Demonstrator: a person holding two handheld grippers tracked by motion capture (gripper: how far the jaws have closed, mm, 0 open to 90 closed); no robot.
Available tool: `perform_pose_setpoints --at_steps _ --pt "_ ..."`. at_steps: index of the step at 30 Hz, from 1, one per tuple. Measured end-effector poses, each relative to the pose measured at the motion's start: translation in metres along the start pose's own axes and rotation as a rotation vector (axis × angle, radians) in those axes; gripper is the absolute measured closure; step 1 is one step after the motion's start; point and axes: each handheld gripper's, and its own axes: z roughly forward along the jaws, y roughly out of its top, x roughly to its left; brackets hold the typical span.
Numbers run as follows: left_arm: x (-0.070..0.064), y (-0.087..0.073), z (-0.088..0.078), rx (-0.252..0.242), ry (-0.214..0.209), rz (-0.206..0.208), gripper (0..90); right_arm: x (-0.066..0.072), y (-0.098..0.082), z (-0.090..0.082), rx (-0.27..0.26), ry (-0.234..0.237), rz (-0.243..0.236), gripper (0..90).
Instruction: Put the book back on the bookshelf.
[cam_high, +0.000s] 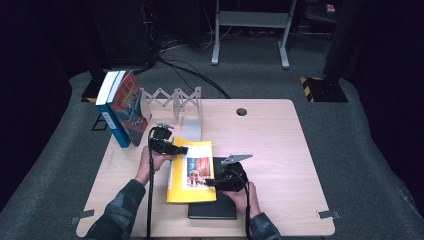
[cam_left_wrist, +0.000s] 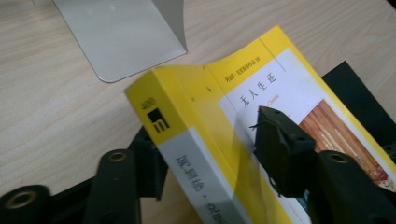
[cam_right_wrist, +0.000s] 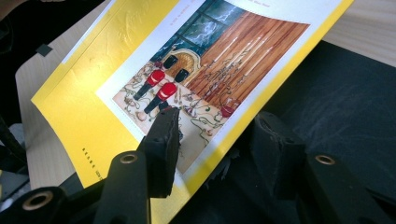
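Both grippers are clamped on the yellow book (cam_high: 192, 172) near the middle of the counter (cam_high: 280, 145): the left gripper (cam_high: 176, 149) pinches the spine corner at the book's far left, one jaw on the cover and one beneath as its own view shows, and the right gripper (cam_high: 210, 182) bites the cover's right edge with one jaw on the printed picture and the other underneath. Going by size, the counter carries everything; next comes the pair of standing books (cam_high: 120, 107) at the far left, one with a blue spine and one with a red illustrated cover, leaning upright at the end of the grey expanding book rack (cam_high: 172, 100); then the yellow book itself, lying partly on a black book (cam_high: 215, 207) that shows from under its right and near edges; then the rack's pale end plate (cam_left_wrist: 126, 37), just beyond the yellow book's top corner. Judging from this, the work is shelving books into the rack: two already stand there, the yellow one is gripped and its spine side looks slightly raised but it is not yet upright or carried over, and the black one is untouched, so roughly half is left
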Motion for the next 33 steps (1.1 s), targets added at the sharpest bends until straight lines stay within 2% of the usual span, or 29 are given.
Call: perform_pose_setpoints --at_steps 2,4,5,7,8,11,12,13,16,20,21,26,30,33 --pt "-0.003 0.000 -0.002 -0.011 -0.006 -0.002 57.4 -0.001 0.000 -0.001 0.000 -0.001 -0.005 49.8" --pt "-0.004 0.000 -0.004 -0.003 0.006 0.023 58.5 0.001 -0.001 -0.005 0.007 -0.051 -0.016 41.0" --pt "-0.006 0.000 -0.004 -0.011 0.009 0.017 58.8 0.000 -0.002 -0.010 0.000 -0.073 -0.019 37.7" --pt "-0.008 -0.002 -0.006 -0.024 0.017 0.023 58.9 -0.006 -0.005 -0.022 -0.041 -0.120 -0.015 27.9" --pt "-0.008 -0.002 -0.007 -0.025 0.027 0.036 59.0 -0.010 -0.007 -0.030 -0.055 -0.137 0.006 23.8" --pt "-0.010 -0.004 -0.011 -0.042 0.040 0.052 59.0 -0.030 -0.016 -0.051 -0.095 -0.234 0.040 14.4" --pt "-0.011 -0.005 -0.012 -0.045 0.036 0.048 59.0 -0.037 -0.020 -0.057 -0.099 -0.277 0.052 14.3" --pt "-0.011 -0.005 -0.013 -0.050 0.043 0.059 59.1 -0.045 -0.024 -0.062 -0.096 -0.324 0.055 13.1" --pt "-0.013 -0.006 -0.014 -0.064 0.047 0.059 59.6 -0.069 -0.035 -0.071 -0.067 -0.423 0.101 5.4" --pt "-0.016 -0.006 -0.018 -0.086 0.047 0.069 60.2 -0.094 -0.049 -0.077 -0.041 -0.515 0.139 0.0" --pt "-0.017 -0.006 -0.019 -0.091 0.049 0.067 60.3 -0.098 -0.052 -0.078 -0.040 -0.533 0.150 0.0" --pt "-0.020 -0.008 -0.022 -0.118 0.047 0.054 61.2 -0.111 -0.062 -0.082 -0.034 -0.610 0.141 0.0" --pt "-0.021 -0.008 -0.024 -0.125 0.052 0.052 62.1 -0.117 -0.068 -0.082 -0.026 -0.619 0.135 0.0" --pt "-0.023 -0.008 -0.027 -0.134 0.046 0.049 63.0 -0.118 -0.069 -0.083 -0.045 -0.614 0.149 0.9"
